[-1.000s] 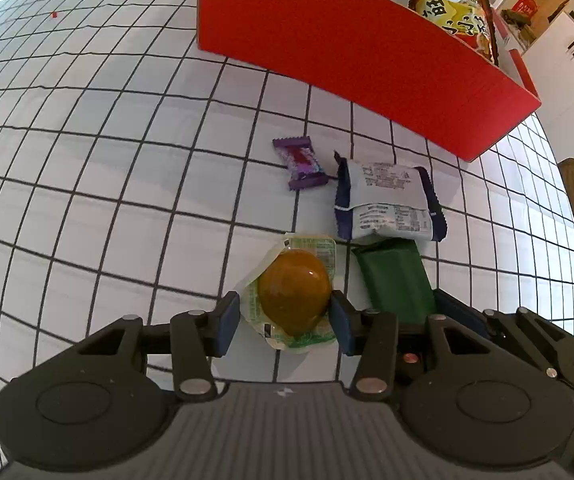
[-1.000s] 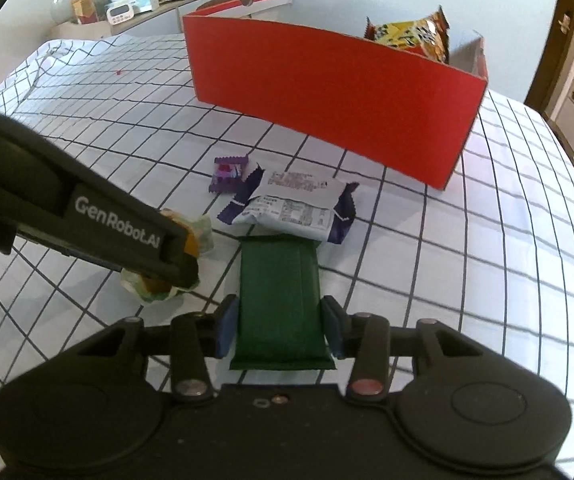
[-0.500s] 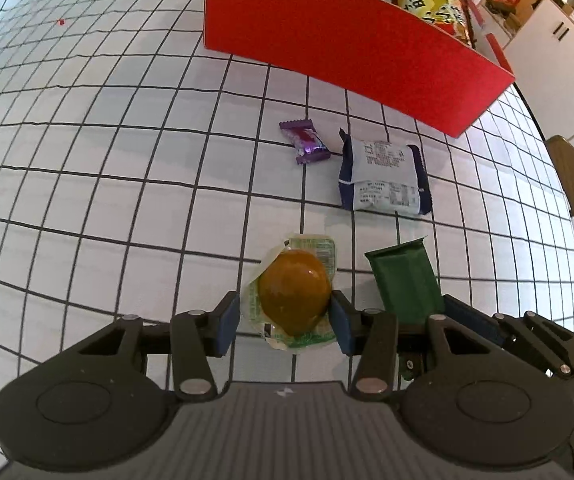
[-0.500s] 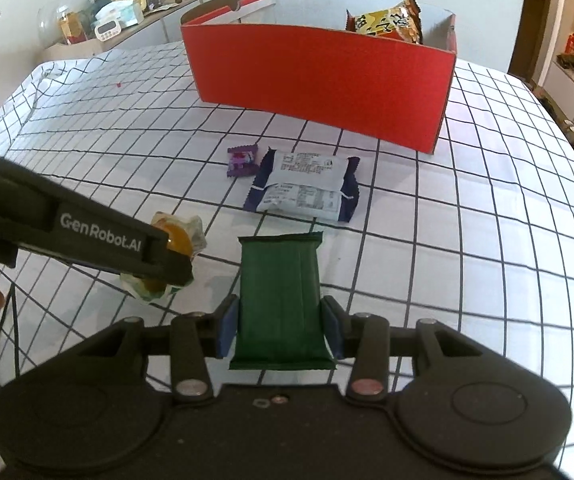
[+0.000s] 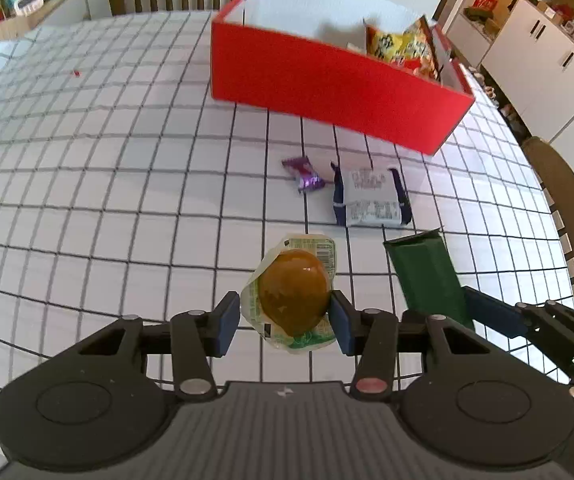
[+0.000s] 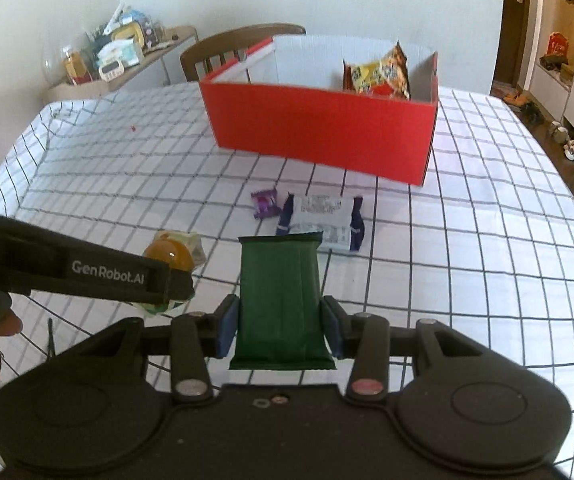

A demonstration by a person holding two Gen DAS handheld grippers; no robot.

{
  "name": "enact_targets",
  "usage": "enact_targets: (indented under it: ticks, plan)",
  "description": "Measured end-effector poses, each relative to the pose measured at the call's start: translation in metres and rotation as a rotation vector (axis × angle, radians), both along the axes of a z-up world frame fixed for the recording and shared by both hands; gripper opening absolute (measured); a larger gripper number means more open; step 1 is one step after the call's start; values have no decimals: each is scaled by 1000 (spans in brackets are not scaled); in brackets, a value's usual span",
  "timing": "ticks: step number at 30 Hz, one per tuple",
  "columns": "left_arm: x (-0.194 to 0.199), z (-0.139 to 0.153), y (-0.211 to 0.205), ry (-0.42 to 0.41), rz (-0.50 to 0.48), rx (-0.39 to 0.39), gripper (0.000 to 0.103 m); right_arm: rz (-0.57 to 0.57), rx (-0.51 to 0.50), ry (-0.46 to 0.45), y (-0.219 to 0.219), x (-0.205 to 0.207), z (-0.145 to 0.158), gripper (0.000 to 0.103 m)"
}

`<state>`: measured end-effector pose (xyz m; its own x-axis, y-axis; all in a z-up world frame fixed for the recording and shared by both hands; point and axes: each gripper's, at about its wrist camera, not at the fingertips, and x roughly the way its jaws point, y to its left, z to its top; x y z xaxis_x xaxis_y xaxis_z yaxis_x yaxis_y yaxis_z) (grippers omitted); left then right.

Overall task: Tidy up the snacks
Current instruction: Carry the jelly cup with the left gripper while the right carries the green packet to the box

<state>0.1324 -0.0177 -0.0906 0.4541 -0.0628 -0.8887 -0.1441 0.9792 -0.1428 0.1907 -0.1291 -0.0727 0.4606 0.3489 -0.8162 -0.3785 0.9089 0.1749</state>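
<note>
Now both hands loaded. Left gripper clenched on jelly cup; right gripper clenched on green snack bar, long axis pointing away toward red box. Box lies far, dead ahead of both; right gripper looks slightly nearer open top. Purple candy and white-blue packet sit on checked tablecloth between.

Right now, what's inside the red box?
Inside the red box, a yellow snack bag stands at its right end. The front wall hides the floor, so more could be down there.
</note>
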Motion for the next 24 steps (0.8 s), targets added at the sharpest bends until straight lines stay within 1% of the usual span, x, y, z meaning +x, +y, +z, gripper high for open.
enact_targets:
  ticks: [8,12,20,24]
  plan:
    - [-1,36,12,-70,-25,7,47,-15,21,-63,3,2,34,43]
    - [5,56,17,-110,-31,18,47,-17,34,-96,4,11,52,43]
    - [25,91,23,-167,-46,40,47,-26,40,-161,1,35,81,43]
    - [45,103,23,-181,-49,50,47,-31,45,-180,-1,56,89,43]
